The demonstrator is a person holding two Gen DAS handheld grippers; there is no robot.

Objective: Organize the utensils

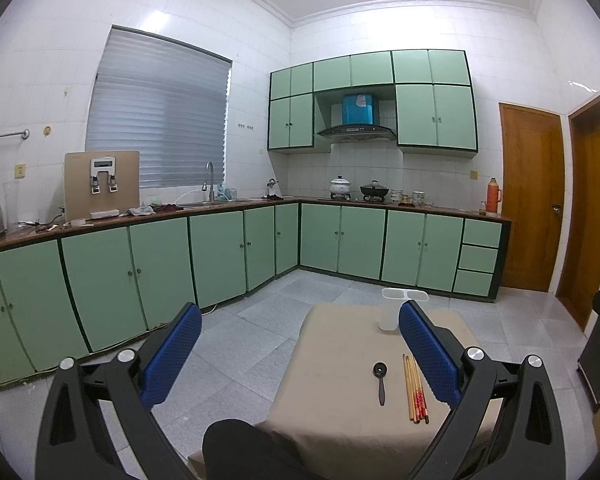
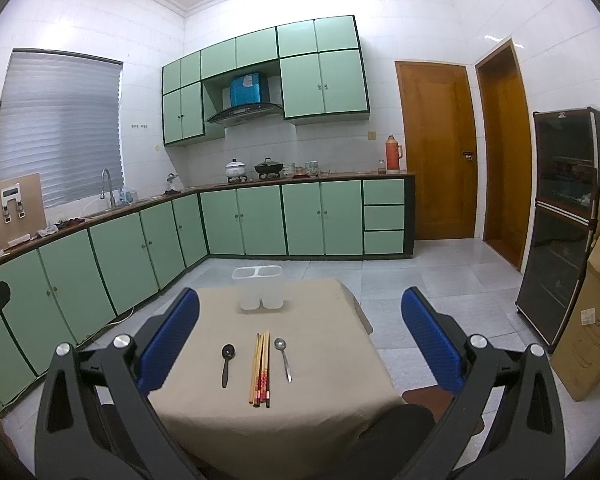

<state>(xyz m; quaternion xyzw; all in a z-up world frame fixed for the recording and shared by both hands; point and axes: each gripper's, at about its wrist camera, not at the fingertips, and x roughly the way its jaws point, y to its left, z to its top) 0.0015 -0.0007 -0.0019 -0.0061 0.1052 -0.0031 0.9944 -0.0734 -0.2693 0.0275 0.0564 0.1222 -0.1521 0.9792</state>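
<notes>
On a small table with a beige cloth (image 2: 320, 400) lie a black spoon (image 2: 227, 363), a bundle of wooden chopsticks (image 2: 260, 368) and a metal spoon (image 2: 284, 358), side by side. A clear two-compartment utensil holder (image 2: 259, 287) stands upright and empty at the table's far edge. My right gripper (image 2: 300, 308) is open and empty, held above the table's near side. My left gripper (image 1: 300, 320) is open and empty, left of the table. In the left wrist view the black spoon (image 1: 380, 382), the chopsticks (image 1: 415, 390) and the holder (image 1: 394, 310) show; the right finger (image 1: 428, 354) hides the metal spoon.
Green kitchen cabinets (image 2: 140, 248) run along the left and back walls. A dark glass-door cabinet (image 2: 560, 220) and a cardboard box (image 2: 592, 312) stand on the right. Two wooden doors (image 2: 436, 148) are at the back right. Grey tiled floor (image 2: 420, 272) surrounds the table.
</notes>
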